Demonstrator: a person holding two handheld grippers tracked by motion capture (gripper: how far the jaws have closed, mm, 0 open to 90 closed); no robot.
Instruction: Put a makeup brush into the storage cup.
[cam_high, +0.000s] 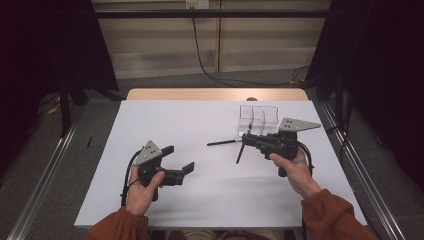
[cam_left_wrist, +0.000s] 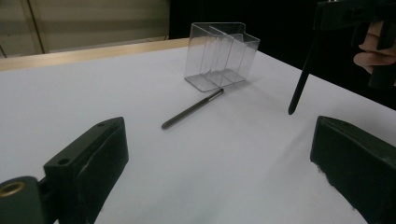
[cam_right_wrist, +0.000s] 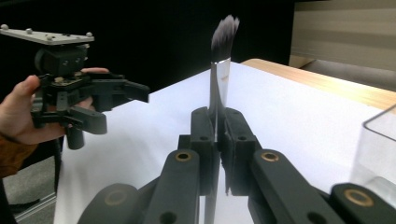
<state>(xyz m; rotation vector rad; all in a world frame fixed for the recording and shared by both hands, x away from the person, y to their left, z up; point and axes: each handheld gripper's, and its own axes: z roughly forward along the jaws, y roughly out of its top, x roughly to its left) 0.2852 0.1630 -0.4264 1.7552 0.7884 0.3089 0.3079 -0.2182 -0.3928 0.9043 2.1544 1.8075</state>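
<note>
My right gripper (cam_high: 249, 138) is shut on a makeup brush (cam_high: 240, 153) with a silver ferrule and a dark bristle tuft (cam_right_wrist: 224, 28). In the right gripper view the brush (cam_right_wrist: 218, 79) stands up between the pressed jaws of that gripper (cam_right_wrist: 217, 128). Its black handle (cam_left_wrist: 301, 79) points down at the white table. A second dark brush (cam_high: 222, 142) lies flat on the sheet, its end near a clear plastic divided holder (cam_high: 258, 114). My left gripper (cam_high: 178, 158) hovers open at the left, nothing between its jaws. In the left gripper view, that gripper (cam_left_wrist: 218, 137) faces the lying brush (cam_left_wrist: 191, 109) and the holder (cam_left_wrist: 219, 56).
A white sheet (cam_high: 200, 200) covers the table, with a wooden edge (cam_high: 215, 94) at the back. Metal rails (cam_high: 50, 165) run along both sides of the table. A black cable (cam_high: 205, 65) lies on the floor behind.
</note>
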